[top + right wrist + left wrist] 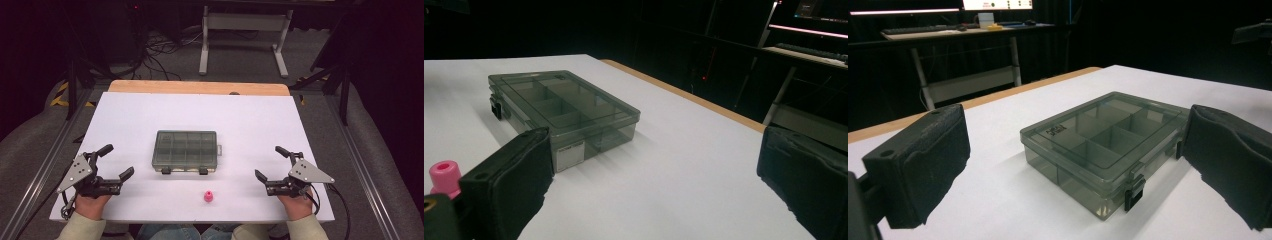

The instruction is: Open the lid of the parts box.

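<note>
A smoky transparent compartment box [185, 150] with its lid down and two dark front latches lies at the middle of the white table [260, 120]. A small pink cap-shaped piece [208, 197] stands near the front edge. My left gripper [116, 161] rests at the front left, open, nothing between its jaws. At the front right my right gripper [271, 162] is open and empty too. The left gripper view looks across at the box [1103, 145] between both pads. In the right gripper view the box [561, 107] lies ahead and the pink piece [445, 176] sits beside the left jaw.
A wooden strip [200, 88] runs along the table's far edge. Behind it stand a white desk frame [245, 30] and loose cables on the floor. Metal rails [45, 165] flank both table sides. Cables trail from both grippers.
</note>
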Available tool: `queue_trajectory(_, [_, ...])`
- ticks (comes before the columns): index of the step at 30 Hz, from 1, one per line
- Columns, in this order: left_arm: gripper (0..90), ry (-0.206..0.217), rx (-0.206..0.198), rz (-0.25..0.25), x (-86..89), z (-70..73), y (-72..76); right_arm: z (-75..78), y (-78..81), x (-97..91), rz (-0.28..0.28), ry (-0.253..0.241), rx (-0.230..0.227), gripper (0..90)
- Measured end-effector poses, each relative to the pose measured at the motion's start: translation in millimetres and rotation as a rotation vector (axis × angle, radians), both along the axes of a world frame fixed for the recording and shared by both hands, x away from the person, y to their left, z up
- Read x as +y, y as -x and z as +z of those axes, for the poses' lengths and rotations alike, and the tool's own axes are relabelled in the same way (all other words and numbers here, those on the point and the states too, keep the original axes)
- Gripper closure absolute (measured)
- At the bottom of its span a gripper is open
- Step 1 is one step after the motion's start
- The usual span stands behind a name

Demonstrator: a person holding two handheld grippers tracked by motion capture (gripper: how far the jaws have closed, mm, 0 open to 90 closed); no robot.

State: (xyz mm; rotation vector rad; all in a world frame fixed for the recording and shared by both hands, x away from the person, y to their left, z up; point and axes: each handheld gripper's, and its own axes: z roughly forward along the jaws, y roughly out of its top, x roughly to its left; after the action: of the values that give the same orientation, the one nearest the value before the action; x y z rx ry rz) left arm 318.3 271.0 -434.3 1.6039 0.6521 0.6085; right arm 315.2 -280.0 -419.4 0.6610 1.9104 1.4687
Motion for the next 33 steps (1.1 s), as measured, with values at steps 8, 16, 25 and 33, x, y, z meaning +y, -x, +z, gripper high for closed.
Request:
queue_trajectory(8, [0.9,-0.017,0.027,0.004,-2.0,4.1,-3.7,4.0,-3.4,2.6,0.018,-0.025,0.02,3.4])
queue_trajectory(16, [0.9,-0.009,0.041,-0.034,-6.2,7.4,-12.1,12.4,-12.8,16.7,0.072,-0.031,0.036,3.1])
queue_trajectory(25, [1.5,-0.005,0.04,-0.049,-13.5,15.9,-26.2,18.5,-25.5,37.2,0.109,-0.023,0.043,2.8])
queue_trajectory(33, [2.7,-0.05,0.052,-0.079,-22.3,16.6,-35.3,18.2,-34.6,51.1,0.133,-0.002,0.054,2.8])
